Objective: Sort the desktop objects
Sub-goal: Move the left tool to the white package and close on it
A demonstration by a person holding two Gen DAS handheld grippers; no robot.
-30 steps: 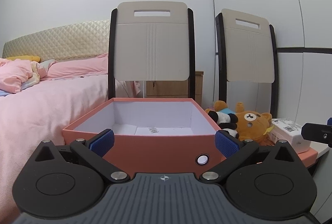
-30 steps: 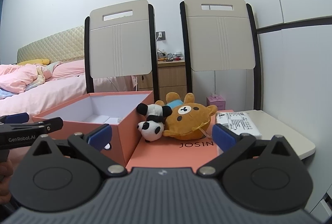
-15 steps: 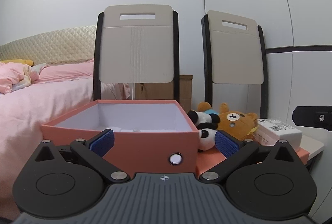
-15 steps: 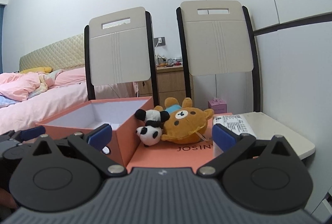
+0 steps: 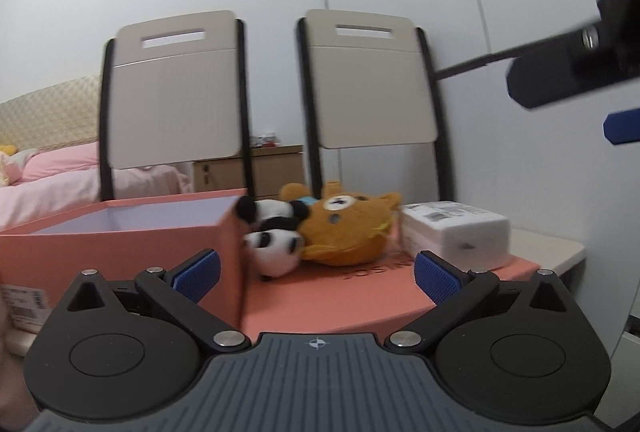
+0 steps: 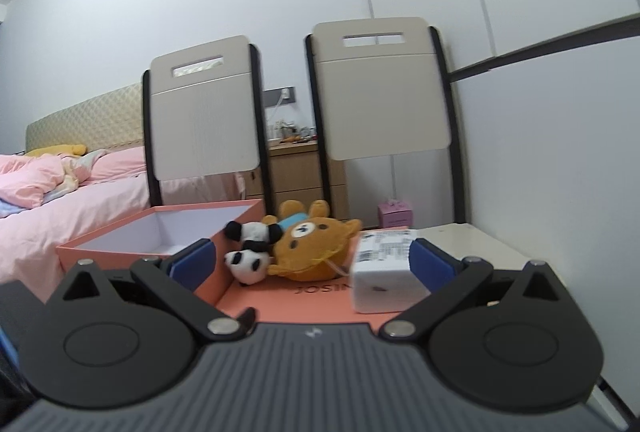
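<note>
Salmon-pink cardboard fills the middle of both views: the open box sits at centre left, its flat lid spread beside it on the pale bench. On that lid lie the panda plush, touching the box wall, the brown bear plush against it, and the white labelled packet at lower right. Left gripper hangs spread wide, holding nothing; right gripper is likewise wide apart, its right pad just beside the packet.
</note>
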